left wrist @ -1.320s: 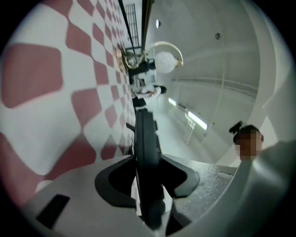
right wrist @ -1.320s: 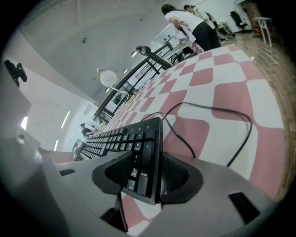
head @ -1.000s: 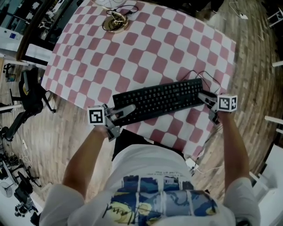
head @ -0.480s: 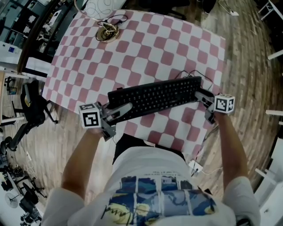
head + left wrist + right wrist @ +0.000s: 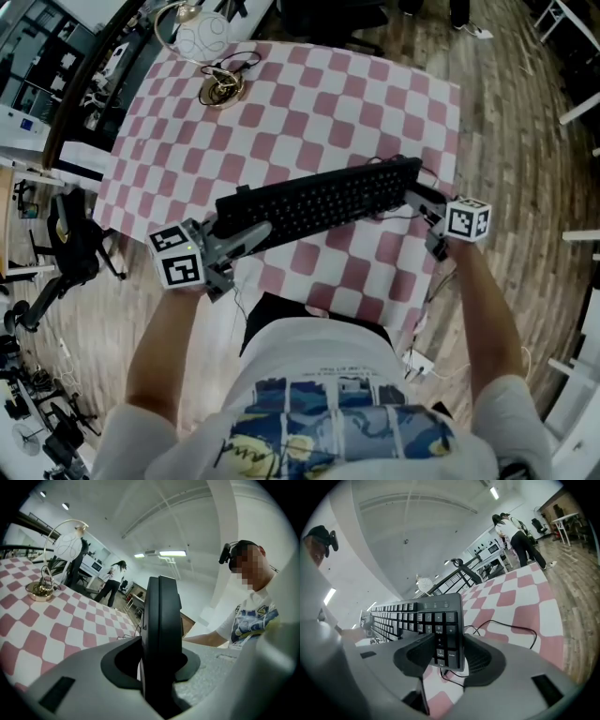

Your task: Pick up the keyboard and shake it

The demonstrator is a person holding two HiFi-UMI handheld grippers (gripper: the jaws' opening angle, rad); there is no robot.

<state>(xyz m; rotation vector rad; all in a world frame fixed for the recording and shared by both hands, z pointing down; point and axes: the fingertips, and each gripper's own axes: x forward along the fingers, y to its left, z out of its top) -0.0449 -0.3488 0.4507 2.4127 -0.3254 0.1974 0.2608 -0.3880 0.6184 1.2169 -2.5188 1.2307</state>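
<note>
**Keyboard lifted, held at both ends**

Left gripper (image 5: 157, 651) fingers clench the keyboard's (image 5: 319, 202) left end, seen edge-on. Right gripper (image 5: 450, 641) fingers grasp its number-pad end. Over the last second the keyboard has risen and drifted left. It now hangs clear above the checked bench (image 5: 309, 103), cable (image 5: 506, 627) trailing. Judgement: pick-up done, shake comes next.

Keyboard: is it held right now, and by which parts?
Yes. The keyboard is held at both short ends: the left gripper clamps its left end, and the right gripper clamps the number-pad end.
</note>
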